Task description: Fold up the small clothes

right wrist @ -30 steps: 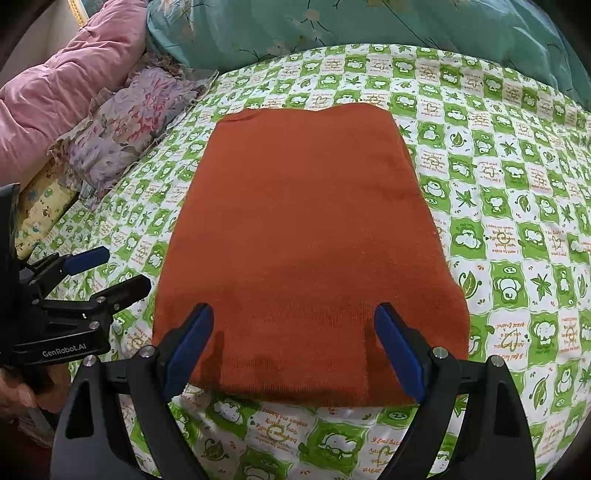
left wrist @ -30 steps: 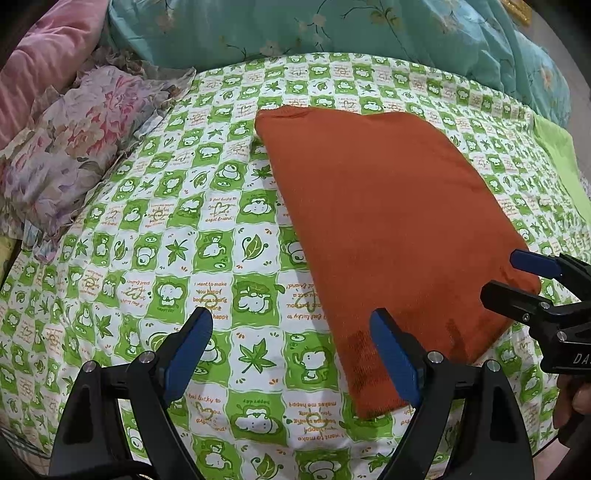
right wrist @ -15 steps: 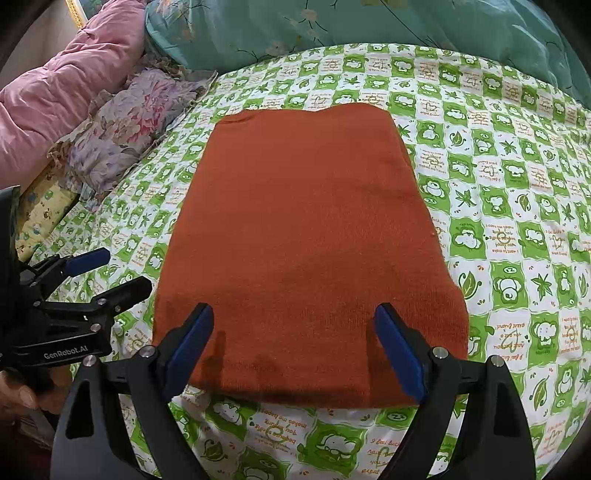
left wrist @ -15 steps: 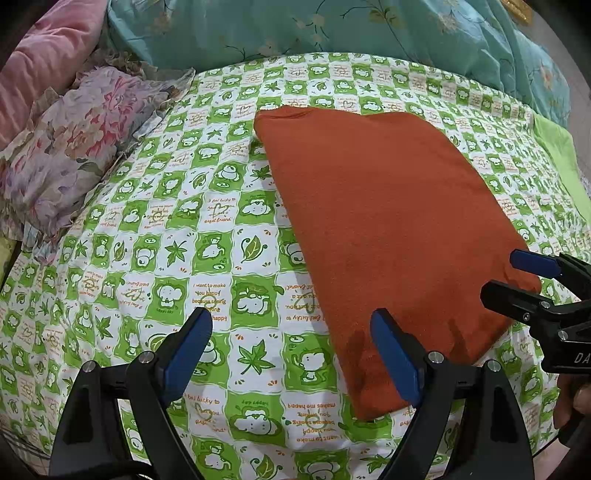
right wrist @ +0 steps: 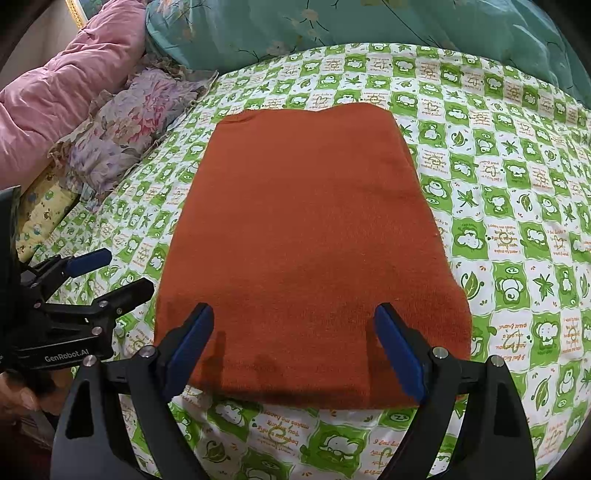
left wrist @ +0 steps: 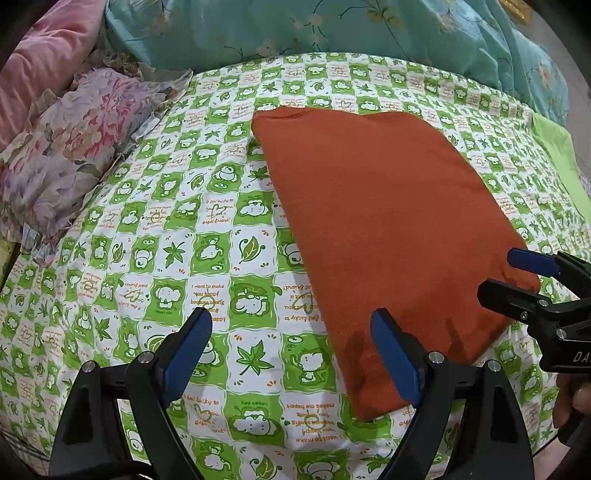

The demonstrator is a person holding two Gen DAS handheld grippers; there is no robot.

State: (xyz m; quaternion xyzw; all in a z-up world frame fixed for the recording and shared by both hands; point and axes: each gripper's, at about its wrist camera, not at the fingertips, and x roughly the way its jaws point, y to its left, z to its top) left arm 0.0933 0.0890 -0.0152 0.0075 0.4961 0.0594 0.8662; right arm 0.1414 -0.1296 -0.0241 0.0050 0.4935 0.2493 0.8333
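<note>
Green-checked bed sheet (right wrist: 517, 184) carries the rust garment (right wrist: 306, 240), folded flat; my left hand-held gripper (left wrist: 291, 354) and right hand-held gripper (right wrist: 293, 349) hover wide open, empty, by its near edge, ready for another fold.

Location: home bedroom. Indicators: bed covered by a green-and-white checked cartoon-print sheet (right wrist: 498, 206), a floral frilled pillow (right wrist: 122, 136), a pink quilted duvet (right wrist: 55, 92), a teal floral quilt (left wrist: 332, 29)
</note>
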